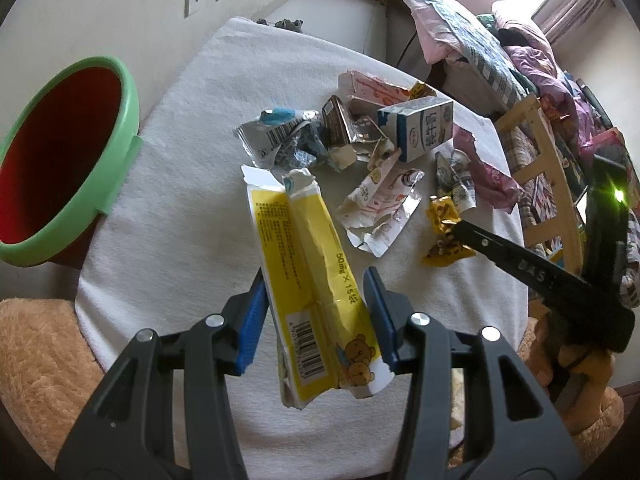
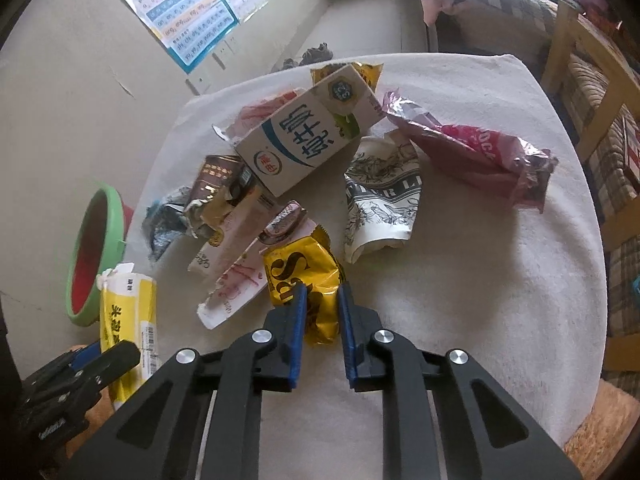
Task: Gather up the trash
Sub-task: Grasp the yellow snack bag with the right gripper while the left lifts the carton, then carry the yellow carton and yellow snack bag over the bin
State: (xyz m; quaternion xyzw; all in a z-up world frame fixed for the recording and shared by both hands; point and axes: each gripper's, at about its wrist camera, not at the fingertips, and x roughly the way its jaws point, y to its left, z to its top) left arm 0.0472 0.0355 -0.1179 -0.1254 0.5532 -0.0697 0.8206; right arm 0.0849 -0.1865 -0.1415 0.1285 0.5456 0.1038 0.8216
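The bin [image 1: 60, 152] mouth is unobstructed. Between bin and litter pile [image 1: 360, 132], bare white cloth [image 1: 180, 184] gives passage. Beyond the pile, away from the bin, a wooden bed frame [image 1: 548, 184] blocks the table edge.

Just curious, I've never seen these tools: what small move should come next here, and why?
Probably lift the right gripper: its pads look shut on the gold wrapper, which lies on the white cloth. The left gripper already holds the yellow box near the green bin.
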